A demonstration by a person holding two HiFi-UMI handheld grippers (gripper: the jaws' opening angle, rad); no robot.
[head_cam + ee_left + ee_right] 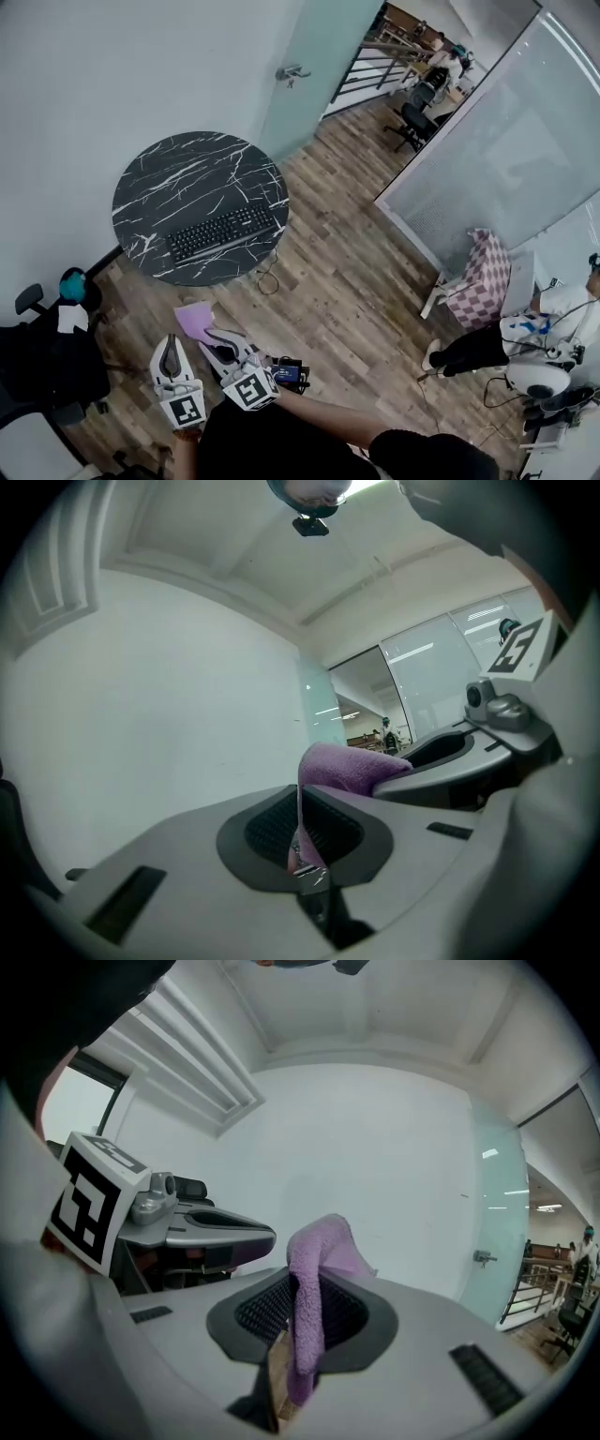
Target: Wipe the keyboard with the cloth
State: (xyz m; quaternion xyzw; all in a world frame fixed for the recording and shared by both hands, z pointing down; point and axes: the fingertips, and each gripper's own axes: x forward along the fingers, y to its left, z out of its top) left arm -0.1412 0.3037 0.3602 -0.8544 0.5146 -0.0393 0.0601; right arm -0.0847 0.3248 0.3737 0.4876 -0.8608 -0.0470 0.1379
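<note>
- While we pinch the cloth point(195, 321) in both left gripper point(172, 345) and right gripper point(214, 339), it hangs ready for wiping.
- Our keyboard point(223, 233) lies by the tabletop's point(141, 178) near edge — well apart from us.

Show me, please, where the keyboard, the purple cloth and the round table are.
keyboard point(223, 232), head view, middle of the keys.
purple cloth point(193, 321), head view, its flat middle.
round table point(183, 173), head view, bare marble top.

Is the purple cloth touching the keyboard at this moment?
Apart. The head view shows the cloth held by the left gripper and right gripper over the floor, short of the round table where the keyboard lies.
</note>
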